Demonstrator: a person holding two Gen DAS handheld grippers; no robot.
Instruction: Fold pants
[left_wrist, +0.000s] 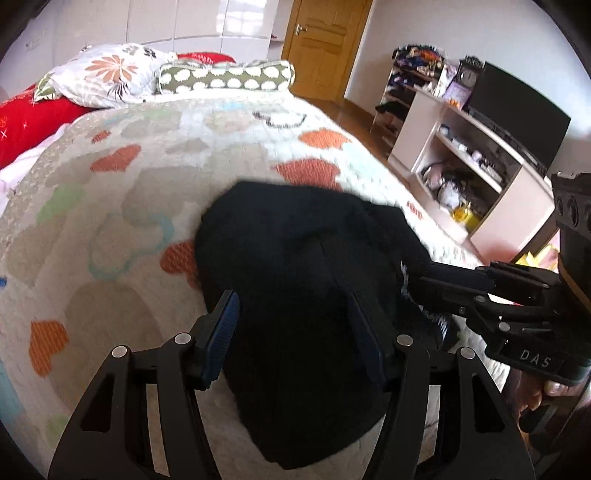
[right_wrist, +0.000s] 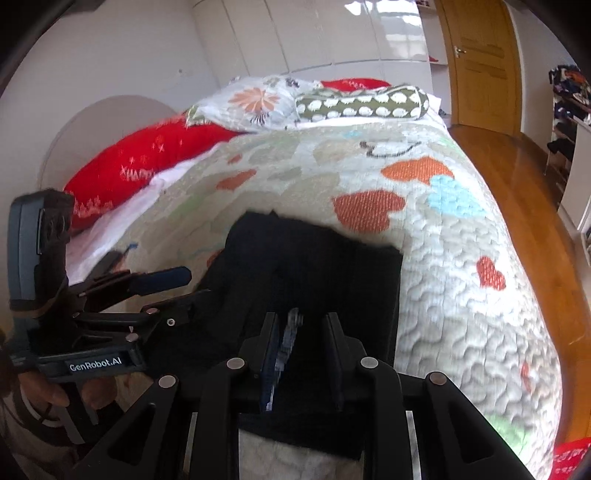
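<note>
Black pants (left_wrist: 295, 266) lie folded in a bundle on the heart-patterned quilt (left_wrist: 147, 177); they also show in the right wrist view (right_wrist: 314, 258). My left gripper (left_wrist: 291, 317) is open, its jaws wide apart over the near end of the pants, and holds nothing. It shows from the side in the right wrist view (right_wrist: 192, 284). My right gripper (right_wrist: 301, 332) is partly closed on the pants' near edge, with cloth and a white label between its jaws. In the left wrist view it (left_wrist: 413, 277) reaches in from the right onto the pants.
Pillows (left_wrist: 110, 74) and a red cushion (right_wrist: 147, 166) lie at the head of the bed. A shelf unit with a TV (left_wrist: 513, 114) stands right of the bed. A wooden door (left_wrist: 325, 40) and wood floor (right_wrist: 524, 192) are beyond.
</note>
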